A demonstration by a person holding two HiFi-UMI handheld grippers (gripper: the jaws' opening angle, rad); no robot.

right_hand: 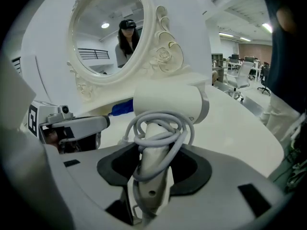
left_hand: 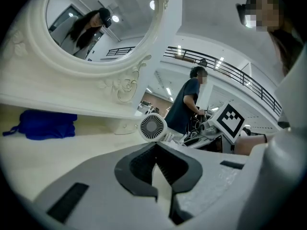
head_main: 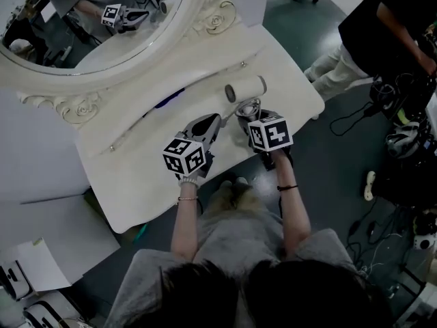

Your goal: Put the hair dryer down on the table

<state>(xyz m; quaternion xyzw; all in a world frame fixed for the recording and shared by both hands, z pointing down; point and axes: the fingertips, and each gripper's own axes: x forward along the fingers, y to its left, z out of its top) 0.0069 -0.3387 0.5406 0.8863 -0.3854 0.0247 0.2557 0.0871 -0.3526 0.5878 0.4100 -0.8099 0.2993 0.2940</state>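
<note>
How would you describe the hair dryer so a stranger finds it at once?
Look at the white table below the oval mirror. Near its right end, the right gripper holds the hair dryer by the handle. It is the only cream tube, with a grey cord wound round its handle.

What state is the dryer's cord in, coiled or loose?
Coiled: the cord loops around the handle of the hair dryer, held in the right claw.

The head view looked steeply down from above the person onto the desk (head_main: 136, 176) and the mirror (head_main: 102, 46). Both gripper views rode low and close over the desk, facing the mirror from neighbouring spots. They shared its frame and the hair dryer (right_hand: 165, 102).
</note>
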